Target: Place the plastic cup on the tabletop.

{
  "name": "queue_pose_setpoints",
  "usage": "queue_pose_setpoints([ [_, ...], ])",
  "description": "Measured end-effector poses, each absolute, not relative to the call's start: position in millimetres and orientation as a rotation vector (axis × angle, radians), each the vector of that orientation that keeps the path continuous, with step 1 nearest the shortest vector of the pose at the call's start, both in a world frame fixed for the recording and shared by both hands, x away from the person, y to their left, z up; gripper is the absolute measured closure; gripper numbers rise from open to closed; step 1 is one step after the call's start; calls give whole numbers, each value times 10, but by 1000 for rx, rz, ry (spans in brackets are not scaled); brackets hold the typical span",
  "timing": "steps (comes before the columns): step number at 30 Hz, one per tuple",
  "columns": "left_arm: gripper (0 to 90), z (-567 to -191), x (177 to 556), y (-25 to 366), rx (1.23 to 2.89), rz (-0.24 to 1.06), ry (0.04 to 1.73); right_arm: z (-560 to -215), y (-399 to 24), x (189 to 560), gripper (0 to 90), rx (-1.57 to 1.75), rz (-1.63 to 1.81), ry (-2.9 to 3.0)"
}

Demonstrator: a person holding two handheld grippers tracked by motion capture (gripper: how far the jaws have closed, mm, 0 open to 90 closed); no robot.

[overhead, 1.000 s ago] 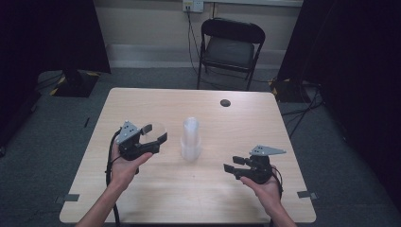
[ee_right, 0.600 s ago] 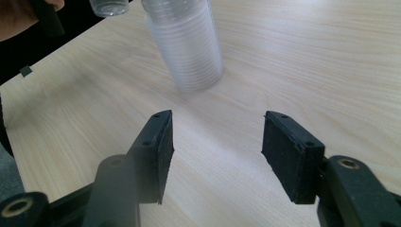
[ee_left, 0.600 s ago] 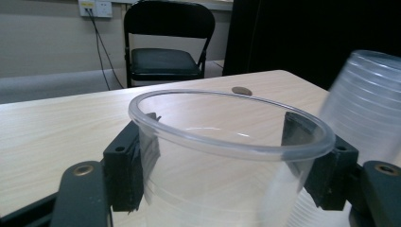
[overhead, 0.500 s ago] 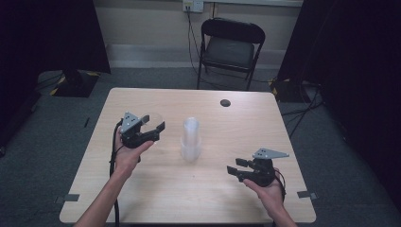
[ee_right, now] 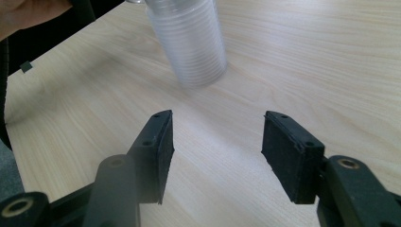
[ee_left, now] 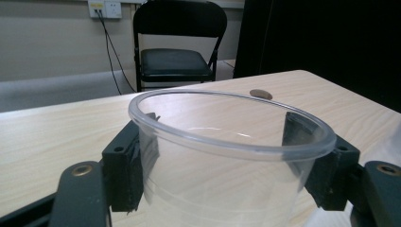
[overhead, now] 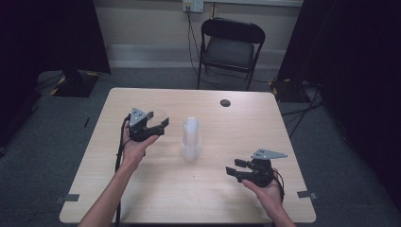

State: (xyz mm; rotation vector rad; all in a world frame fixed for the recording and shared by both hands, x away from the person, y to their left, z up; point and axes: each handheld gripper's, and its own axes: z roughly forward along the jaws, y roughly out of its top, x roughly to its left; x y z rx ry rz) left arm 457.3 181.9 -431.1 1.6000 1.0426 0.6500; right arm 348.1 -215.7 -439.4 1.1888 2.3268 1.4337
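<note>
Left gripper view: left tongs (ee_left: 227, 175) clamp clear cup (ee_left: 227, 156) | right tongs (ee_right: 217, 156) agape, empty

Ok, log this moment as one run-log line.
left claw: shut on clear cup, upright | right claw: open, nothing between jaws | cup stack: upright mid-table

A: Is there any writing, label or number to read here?

B: None can be read. The clear cup (ee_left: 227, 161) bears no print or brand, and the stack of cups (overhead: 190, 138) is plain too.

A: Anything on the table or wall?

B: The table (overhead: 142, 189) shows bare wood grain. The wall socket (ee_left: 105, 8) carries no legible marking, and the chair (overhead: 231, 45) has no tag that can be made out.
</note>
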Motion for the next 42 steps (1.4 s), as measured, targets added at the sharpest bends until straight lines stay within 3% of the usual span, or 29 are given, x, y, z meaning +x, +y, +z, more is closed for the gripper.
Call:
queue_pose_setpoints([
  [42, 239, -4697, 4775, 1625, 1779, 550, 1082, -4424, -2147, 3485, 452, 1191, 1430, 2343],
])
